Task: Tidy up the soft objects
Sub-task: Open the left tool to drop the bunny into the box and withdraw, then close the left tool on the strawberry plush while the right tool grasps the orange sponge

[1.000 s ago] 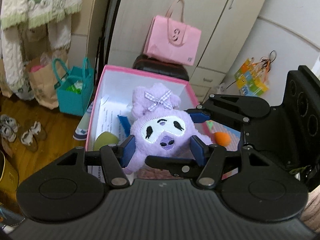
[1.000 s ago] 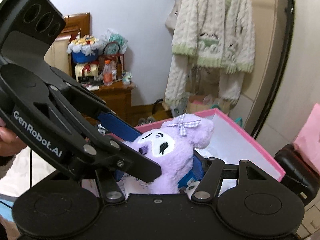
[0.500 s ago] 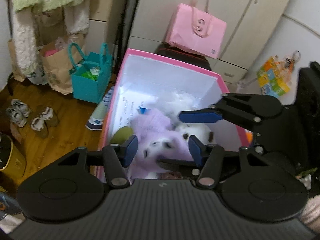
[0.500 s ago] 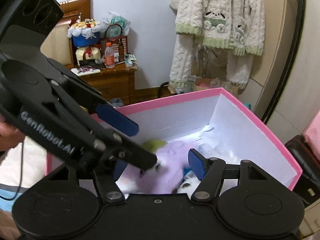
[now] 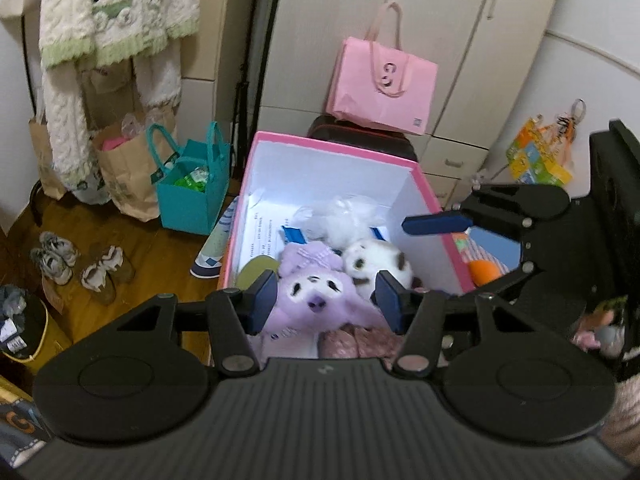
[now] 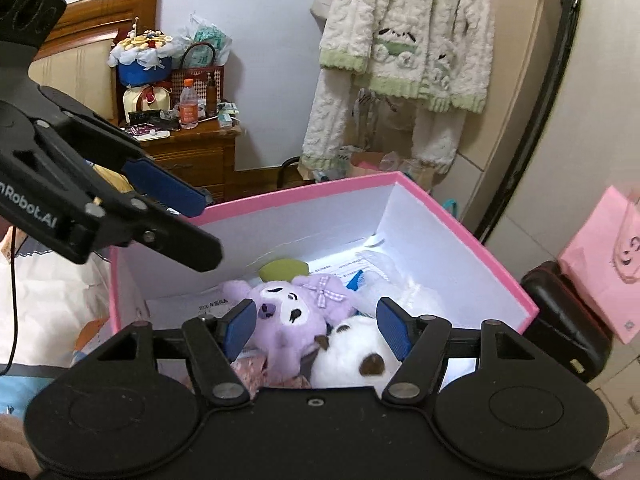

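A purple plush toy (image 5: 316, 292) with a checked bow lies inside the pink-rimmed white box (image 5: 332, 148), next to a white plush with brown patches (image 5: 376, 264). Both show in the right wrist view too, the purple plush (image 6: 288, 320) left of the white plush (image 6: 352, 356). My left gripper (image 5: 326, 302) is open and empty above the purple plush. My right gripper (image 6: 316, 328) is open and empty above both toys. A pinkish soft item (image 5: 356, 340) lies at the box's near end.
A teal bag (image 5: 192, 192) and paper bags stand left of the box on the wood floor, with shoes (image 5: 80, 268) nearby. A pink bag (image 5: 380, 92) sits on a black case behind the box. A wooden nightstand (image 6: 192, 152) stands beyond.
One second ago both grippers held the purple plush above the box. They let it go and it dropped into the box. Both grippers are now open above it.
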`<state>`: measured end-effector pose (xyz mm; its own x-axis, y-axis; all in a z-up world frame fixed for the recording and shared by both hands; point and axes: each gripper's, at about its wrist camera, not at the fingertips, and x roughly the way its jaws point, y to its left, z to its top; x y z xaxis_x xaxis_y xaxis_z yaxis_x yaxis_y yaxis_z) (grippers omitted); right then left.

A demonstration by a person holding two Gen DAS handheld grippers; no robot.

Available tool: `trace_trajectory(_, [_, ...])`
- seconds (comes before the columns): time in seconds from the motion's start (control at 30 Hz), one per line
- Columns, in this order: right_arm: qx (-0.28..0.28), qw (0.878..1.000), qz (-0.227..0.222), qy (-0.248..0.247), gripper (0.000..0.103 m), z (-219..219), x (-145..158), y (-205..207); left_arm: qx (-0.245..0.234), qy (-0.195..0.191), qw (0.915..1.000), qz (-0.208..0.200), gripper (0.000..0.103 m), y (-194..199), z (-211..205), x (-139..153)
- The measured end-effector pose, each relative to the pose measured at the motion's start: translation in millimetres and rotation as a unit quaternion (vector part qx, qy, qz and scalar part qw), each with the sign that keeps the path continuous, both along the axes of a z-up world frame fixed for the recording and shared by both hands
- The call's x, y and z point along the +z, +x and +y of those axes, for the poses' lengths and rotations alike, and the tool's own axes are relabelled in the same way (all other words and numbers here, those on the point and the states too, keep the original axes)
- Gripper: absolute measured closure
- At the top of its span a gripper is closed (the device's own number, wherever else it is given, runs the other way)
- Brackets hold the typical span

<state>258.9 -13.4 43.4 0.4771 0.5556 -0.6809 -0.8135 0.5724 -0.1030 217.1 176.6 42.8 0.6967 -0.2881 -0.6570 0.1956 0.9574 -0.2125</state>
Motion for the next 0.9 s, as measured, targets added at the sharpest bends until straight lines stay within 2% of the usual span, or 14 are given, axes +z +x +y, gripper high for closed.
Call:
trace_trajectory(0.3, [-0.020, 0.999, -0.027, -0.006, 0.031, -32.4, 35.5, -36.1, -0.047, 0.012, 0.9987, -0.015, 0.049, -40.2, -22.5, 29.6])
trace_trajectory(0.43, [-0.042, 0.997, -0.057, 0.003, 0.030, -54.8, 52.7, -55.7, -0.066, 0.017, 0.9974, -0.024, 0.047, -58.7, -35.1, 39.1])
trace_trajectory(0.5, [-0.057, 0.996, -0.067, 0.013, 0.029, -71.3, 60.8, -62.6, -0.074, 0.016, 0.9968, -0.024, 0.047, -65.3, -41.7, 41.3])
trace_trajectory(0.63, [-0.089, 0.993, -0.059, 0.044, 0.029, -110.6, 72.0, -69.5, -0.096, 0.016, 0.9949, -0.025, 0.045, -79.0, -60.5, 45.5])
trace_trajectory(0.7, [-0.096, 0.992, -0.064, 0.053, 0.029, -131.9, 72.6, -74.9, -0.100, 0.014, 0.9946, -0.026, 0.041, -84.0, -70.8, 47.3])
trace_trajectory(0.9, [-0.128, 0.986, -0.079, 0.074, 0.028, -188.1, 69.9, -87.0, -0.115, 0.010, 0.9929, -0.029, 0.039, -95.9, -104.9, 48.7])
